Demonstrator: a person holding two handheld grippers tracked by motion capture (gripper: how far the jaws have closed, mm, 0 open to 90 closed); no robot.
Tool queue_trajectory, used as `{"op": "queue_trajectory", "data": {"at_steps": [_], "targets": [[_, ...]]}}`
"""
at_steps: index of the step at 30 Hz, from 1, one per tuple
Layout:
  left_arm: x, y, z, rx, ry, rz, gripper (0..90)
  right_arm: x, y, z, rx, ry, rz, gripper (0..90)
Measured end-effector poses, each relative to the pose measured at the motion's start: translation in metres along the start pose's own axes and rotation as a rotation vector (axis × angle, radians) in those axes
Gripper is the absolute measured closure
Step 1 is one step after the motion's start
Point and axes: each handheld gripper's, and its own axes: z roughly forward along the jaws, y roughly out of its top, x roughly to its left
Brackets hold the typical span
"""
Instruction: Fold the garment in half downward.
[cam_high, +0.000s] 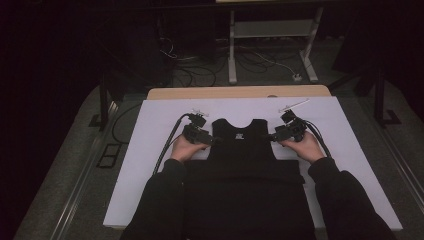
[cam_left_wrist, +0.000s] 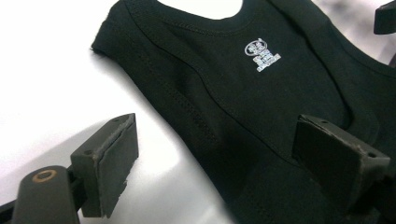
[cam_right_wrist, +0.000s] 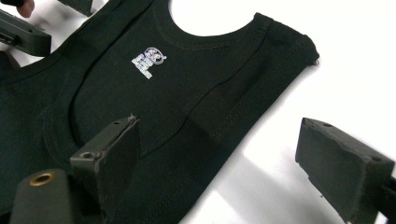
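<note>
A black sleeveless top (cam_high: 242, 145) lies flat on a white sheet (cam_high: 160, 150), neck hole away from me, with a small pale print (cam_left_wrist: 261, 55) below the neckline. My left gripper (cam_high: 214, 141) sits at the top's left armhole edge. In the left gripper view its jaws (cam_left_wrist: 219, 135) stand open astride that edge, one over the sheet and one over the cloth (cam_left_wrist: 243, 84). My right gripper (cam_high: 270, 137) mirrors it at the right armhole. Its jaws (cam_right_wrist: 222, 135) are also open across the cloth's edge (cam_right_wrist: 187, 79), and neither pair presses on the fabric.
The sheet covers a wooden table (cam_high: 240, 92) and leaves wide bare margins on both sides of the top. Behind the table stands a white frame (cam_high: 270, 30) with cables on the floor. Dark sleeves come in from the bottom edge.
</note>
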Motion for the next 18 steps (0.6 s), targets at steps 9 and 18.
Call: {"op": "queue_trajectory", "data": {"at_steps": [9,18], "targets": [[-0.003,0.001,0.0,-0.002,0.05,0.009,27.8,0.004,0.001,0.007,0.013,-0.029,-0.008,24.2],[-0.008,0.003,0.002,-0.006,0.097,0.04,41.0,0.007,0.0,0.015,0.016,-0.059,-0.02,32.5]]}}
